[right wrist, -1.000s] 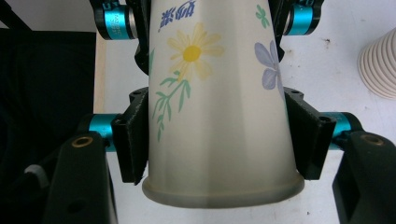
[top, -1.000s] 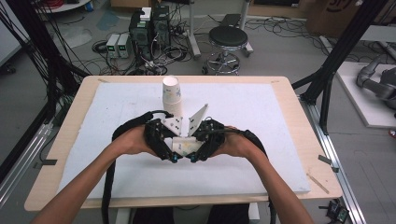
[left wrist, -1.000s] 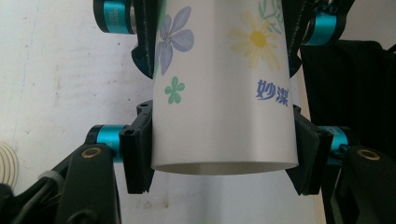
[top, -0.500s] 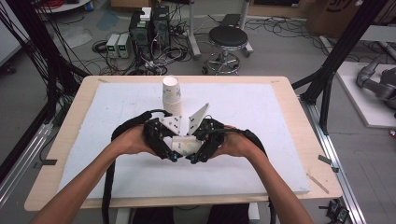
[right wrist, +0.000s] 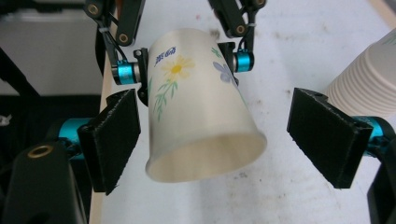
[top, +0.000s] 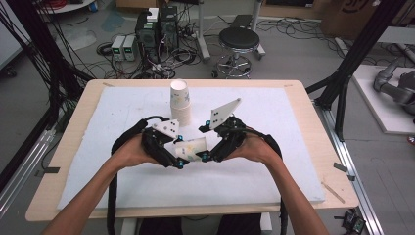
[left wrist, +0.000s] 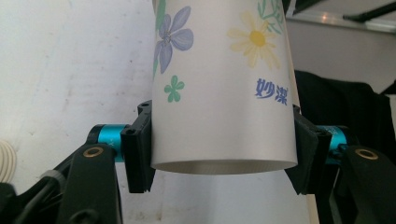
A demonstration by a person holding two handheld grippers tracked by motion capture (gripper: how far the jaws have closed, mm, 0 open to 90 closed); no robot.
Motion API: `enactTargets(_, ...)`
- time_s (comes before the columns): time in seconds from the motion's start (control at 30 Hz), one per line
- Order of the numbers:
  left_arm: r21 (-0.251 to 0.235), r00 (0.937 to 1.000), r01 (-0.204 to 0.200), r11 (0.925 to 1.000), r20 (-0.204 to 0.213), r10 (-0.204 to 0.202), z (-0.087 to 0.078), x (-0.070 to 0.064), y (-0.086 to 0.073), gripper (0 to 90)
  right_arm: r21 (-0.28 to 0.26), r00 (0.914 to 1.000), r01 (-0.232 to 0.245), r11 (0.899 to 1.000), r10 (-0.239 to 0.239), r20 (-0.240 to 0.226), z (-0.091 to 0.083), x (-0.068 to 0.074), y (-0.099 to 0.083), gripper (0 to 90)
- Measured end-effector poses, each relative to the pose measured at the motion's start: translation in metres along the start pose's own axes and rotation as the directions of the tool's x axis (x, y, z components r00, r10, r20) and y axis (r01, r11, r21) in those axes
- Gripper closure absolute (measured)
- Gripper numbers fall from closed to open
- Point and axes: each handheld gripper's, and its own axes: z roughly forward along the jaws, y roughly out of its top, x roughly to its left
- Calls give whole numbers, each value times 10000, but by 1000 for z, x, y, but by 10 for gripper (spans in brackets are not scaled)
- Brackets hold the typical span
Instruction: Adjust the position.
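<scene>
A flowered paper cup (top: 192, 148) lies on its side in the air between my two grippers, just above the white mat (top: 284, 127). My left gripper (top: 179, 157) is shut on the cup's base end; in the left gripper view both black pads (left wrist: 138, 156) press against the cup (left wrist: 224, 93). My right gripper (top: 207, 152) faces the cup's open mouth. In the right gripper view its jaws stand wide on either side of the cup (right wrist: 201, 126), with neither pad (right wrist: 112, 140) touching it. The right gripper (right wrist: 219, 140) is open.
A tall stack of paper cups (top: 180, 100) stands upright on the mat just behind the grippers, and its ribbed rims (right wrist: 369, 88) show at the right in the right gripper view. A wooden table edge (top: 315, 122) frames the mat. A stool (top: 237, 41) and cables lie on the floor beyond.
The two hands have drawn slightly apart, and the right gripper with its grey plate has shifted to the right. The cup stays in the left gripper.
</scene>
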Motion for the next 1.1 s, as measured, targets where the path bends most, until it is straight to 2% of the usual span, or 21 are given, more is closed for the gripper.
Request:
enactTargets(0.1,-886,9998,187,9959,-3,-188,-6,-1,-8,371,-448,9998,-121,9989,128,156,-6,0,-4,163)
enactTargets(0.17,-1564,9995,301,9872,-30,-309,-9,-2,-15,371,-727,9996,-182,9972,198,218,-10,0,-5,163)
enactTargets(0.2,-1766,9994,333,9837,-62,-349,-10,-3,-18,371,-1053,9994,-254,9941,277,211,-12,0,-5,163)
enactTargets(0.23,-2126,9990,416,9762,-83,-444,-12,-3,-21,371,-1267,9993,-288,9915,315,193,-14,0,-6,163)
enactTargets(0.3,-2974,9974,631,9527,-138,-704,-15,-2,-29,371,-1665,9986,-453,9850,489,176,-16,-1,-10,163)
enactTargets(0.33,-3176,9969,686,9457,-156,-775,-16,-2,-31,371,-1797,9981,-551,9822,591,173,-16,-1,-14,163)
enactTargets(0.43,-3883,9951,830,9178,-181,-976,-18,-1,-41,371,-2071,9972,-667,9760,720,181,-16,-1,-20,163)
enactTargets(0.47,-4149,9943,877,9057,-192,-1050,-19,-1,-43,371,-2178,9966,-762,9730,809,129,-16,-1,-22,163)
enactTargets(0.5,-4543,9938,889,8864,-187,-1093,-20,-1,-47,371,-2258,9958,-860,9704,905,96,-15,-2,-25,163)
enactTargets(0.53,-4787,9935,921,8731,-144,-1127,-20,-1,-49,371,-2378,9952,-927,9669,974,84,-14,-2,-28,163)
enactTargets(0.6,-5167,9936,888,8515,-135,-1119,-21,-1,-53,371,-2441,9942,-1024,9643,1074,71,-13,-3,-30,163)
enactTargets(0.63,-5249,9931,928,8461,-119,-1163,-20,-1,-55,371,-2571,9939,-1062,9605,1100,2,-12,-3,-32,163)
enactTargets(0.67,-5266,9929,909,8452,-170,-1174,-20,0,-56,371,-2670,9937,-1094,9575,1123,-43,-12,-3,-33,163)
enactTargets(0.7,-5326,9926,930,8412,-162,-1200,-20,0,-57,371,-2735,9930,-1155,9549,1175,-92,-11,-3,-34,163)
enactTargets(0.77,-5518,9926,959,8284,-97,-1214,-18,-1,-59,371,-2839,9920,-1248,9507,1252,-168,-10,-3,-36,163)
enactTargets(0.87,-5683,9940,926,8176,44,-1095,-15,-1,-59,371,-3029,9911,-1319,9438,1302,-259,-6,-3,-37,163)
enactTargets(0.9,-5693,9940,915,8170,35,-1089,-13,-2,-59,371,-3095,9912,-1319,9417,1285,-315,-6,-3,-38,163)
enactTargets(0.97,-5786,9945,892,8107,69,-1044,-10,-2,-60,371,-3298,9911,-1334,9346,1277,-390,-4,-3,-39,164)
enactTargets(1.0,-5854,9941,921,8055,77,-1081,-9,-2,-60,371,-3355,9903,-1392,9317,1295,-511,-3,-3,-39,164)
enactTargets(1.07,-6080,9944,938,7884,182,-1043,-6,-1,-60,371,-3493,9903,-1386,9267,1260,-586,0,-3,-39,164)
enactTargets(1.1,-6138,9942,957,7836,202,-1056,-5,-1,-60,371,-3507,9898,-1410,9258,1252,-673,1,-2,-39,164)
